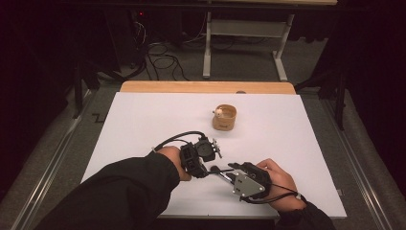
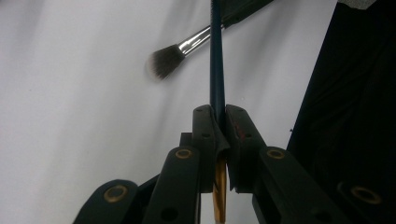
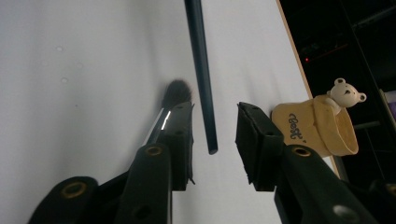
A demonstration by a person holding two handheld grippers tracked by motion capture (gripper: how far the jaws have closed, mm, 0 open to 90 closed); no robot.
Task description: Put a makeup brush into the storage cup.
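Dark blue, one slim brush handle point(image 2: 217, 60) runs straight up the left gripper view, clamped between the left gripper's point(image 2: 218, 122) closed jaws. One makeup brush point(image 2: 177, 52) lies beyond, bristles lower-left. Lower centre in the high view, the right gripper point(image 3: 214, 122) has its jaws apart, the handle's end between them. One cream cup point(image 3: 317, 126) stands right.

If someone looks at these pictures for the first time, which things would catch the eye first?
First, the thin dark blue stick, clamped between the shut jaws of the left gripper near the table's front edge. Its free end hangs between the open jaws of the right gripper. A soft grey-bristled makeup brush with a silver ferrule lies on the white table, and a small tan wooden cup with a bear figure stands farther back.
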